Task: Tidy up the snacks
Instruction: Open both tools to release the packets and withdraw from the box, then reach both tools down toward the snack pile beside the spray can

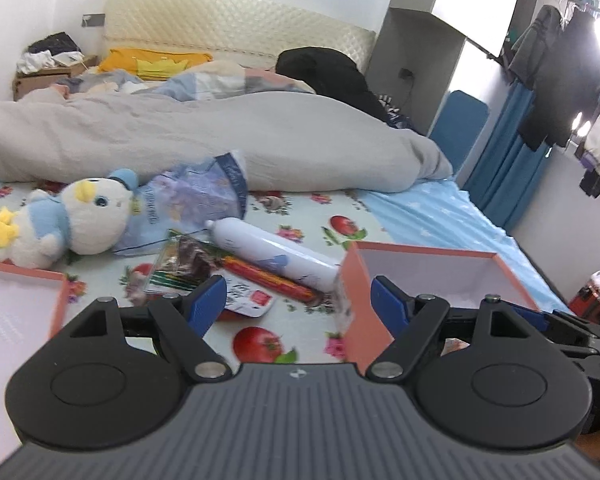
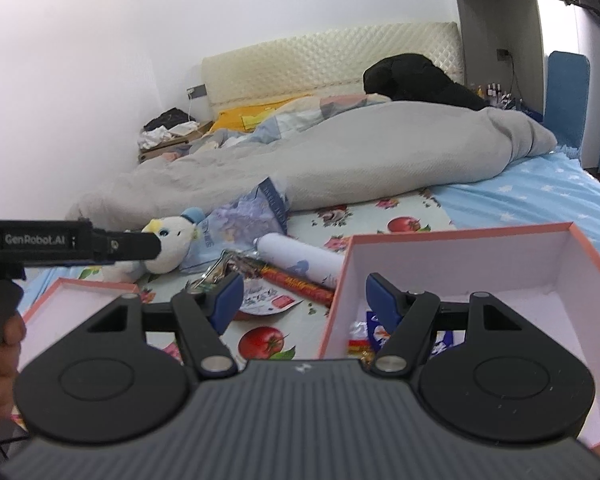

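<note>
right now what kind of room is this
A bedroom, in a home by the look of it: a bed with a quilted headboard and a rumpled grey duvet, and clothes hanging on a rail by the window.

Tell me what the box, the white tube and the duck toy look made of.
Box: likely cardboard, matte; thin stiff walls, pink outside, white inside.
White tube: probably plastic or coated metal, smooth; it shows a soft sheen.
Duck toy: plush fabric, fuzzy surface, soft rounded shape.
</note>
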Available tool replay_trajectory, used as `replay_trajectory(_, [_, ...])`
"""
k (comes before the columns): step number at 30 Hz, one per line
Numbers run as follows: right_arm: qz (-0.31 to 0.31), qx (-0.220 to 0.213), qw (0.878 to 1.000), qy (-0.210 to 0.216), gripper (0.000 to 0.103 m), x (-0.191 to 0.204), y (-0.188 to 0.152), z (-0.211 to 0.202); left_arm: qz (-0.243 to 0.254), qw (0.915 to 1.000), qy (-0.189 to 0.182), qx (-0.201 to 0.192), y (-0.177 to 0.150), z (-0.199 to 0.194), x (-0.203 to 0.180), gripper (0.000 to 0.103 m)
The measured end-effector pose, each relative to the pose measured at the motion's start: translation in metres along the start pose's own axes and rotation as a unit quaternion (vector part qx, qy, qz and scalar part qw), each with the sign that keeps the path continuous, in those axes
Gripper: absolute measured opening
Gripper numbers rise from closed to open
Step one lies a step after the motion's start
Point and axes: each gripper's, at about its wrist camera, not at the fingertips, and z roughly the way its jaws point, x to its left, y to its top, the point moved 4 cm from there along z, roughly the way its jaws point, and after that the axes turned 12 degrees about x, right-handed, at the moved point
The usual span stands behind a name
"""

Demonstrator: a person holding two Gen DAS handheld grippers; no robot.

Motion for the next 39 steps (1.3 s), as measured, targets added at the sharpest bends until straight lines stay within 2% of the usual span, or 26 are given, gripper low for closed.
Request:
replay_trajectory(9, [-0.010,0.013,1.000,0.016,0.070,0.024,-0.012,0.008,-0.002,0.9996,0.028,0.002,-0.021,-0.012,0.026,0.083])
replay_trajectory(19, [-0.015,0.039,0.999,0.016,0.070,0.047,-0.033,0.015,-0.008,0.9992,0.037,0.015,-0.049,-0.014,0.046,0.083])
replay_trajectory(30, [-0.026,0.057,0.998,0.017,0.070,0.078,-0.053,0.023,-0.018,0.9985,0.045,0.024,-0.064,-0.018,0.073,0.083])
replay_trajectory(39, [-0.048,0.086,0.995,0.027,0.070,0.094,-0.067,0.035,-0.039,0.9968,0.045,0.053,-0.093,-0.005,0.095,0.083])
